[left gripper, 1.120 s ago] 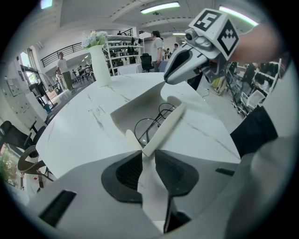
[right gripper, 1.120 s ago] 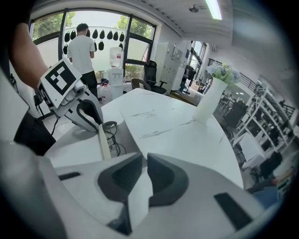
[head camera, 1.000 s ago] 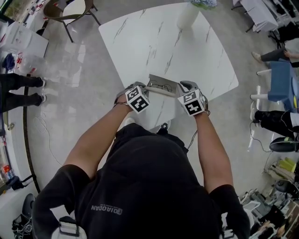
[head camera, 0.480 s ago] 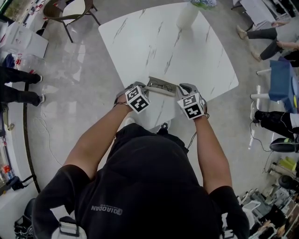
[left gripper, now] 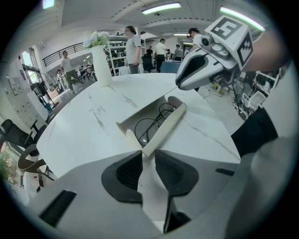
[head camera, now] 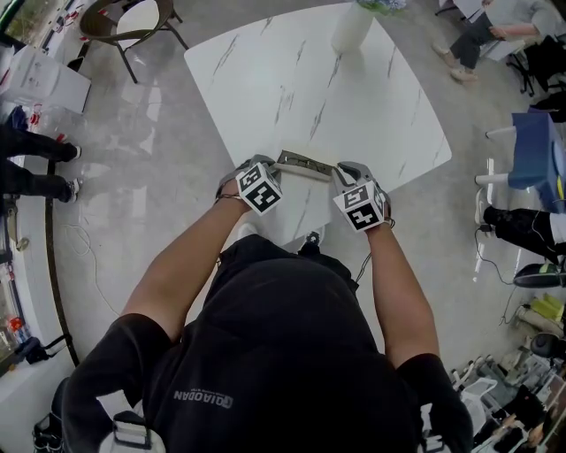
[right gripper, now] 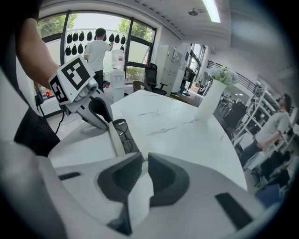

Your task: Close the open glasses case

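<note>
Head view: the glasses case (head camera: pixel 305 164) lies at the table's (head camera: pixel 309 80) near edge.

Left gripper view: the left gripper (left gripper: pixel 148 154) pinches the lid flap (left gripper: pixel 161 130) at its left end.

Right gripper view: the right gripper (right gripper: pixel 145 161) clamps the flap's right end.

Handling, as judged: light, stiff and thin-walled. Grip the flap ends and fold gently.

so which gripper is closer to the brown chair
Left. The left gripper clamps the glasses case end nearer the brown chair; the right gripper clamps the opposite end, farther off.

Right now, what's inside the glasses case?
A pair of thin dark-framed glasses lies inside the glasses case. The half-raised lid covers their near side, so the rest of the frame, and anything under it, cannot be seen.
</note>
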Motion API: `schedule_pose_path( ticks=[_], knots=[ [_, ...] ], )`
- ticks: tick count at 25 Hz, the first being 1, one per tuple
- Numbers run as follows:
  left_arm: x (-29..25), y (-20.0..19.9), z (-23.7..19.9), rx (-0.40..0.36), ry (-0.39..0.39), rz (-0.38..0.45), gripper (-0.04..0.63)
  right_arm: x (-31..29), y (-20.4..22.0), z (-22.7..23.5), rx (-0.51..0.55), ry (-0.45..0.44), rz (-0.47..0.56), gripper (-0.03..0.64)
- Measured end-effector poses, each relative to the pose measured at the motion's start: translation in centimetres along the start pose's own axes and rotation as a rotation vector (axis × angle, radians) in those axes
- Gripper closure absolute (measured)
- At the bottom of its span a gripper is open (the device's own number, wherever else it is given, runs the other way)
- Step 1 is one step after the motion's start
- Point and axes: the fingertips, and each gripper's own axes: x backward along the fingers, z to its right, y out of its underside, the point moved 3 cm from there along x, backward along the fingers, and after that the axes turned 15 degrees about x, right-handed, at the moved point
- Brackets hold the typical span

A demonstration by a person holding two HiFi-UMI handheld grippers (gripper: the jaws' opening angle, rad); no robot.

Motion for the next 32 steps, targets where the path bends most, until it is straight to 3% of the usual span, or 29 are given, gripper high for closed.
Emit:
schedule_pose_path(
  ticks=[32],
  knots=[
    [0.2,0.0,0.1,0.007,-0.001,0.007,0.506,-0.4,1.2,-3.3,0.072,-0.040,-0.040,0.572]
  ],
)
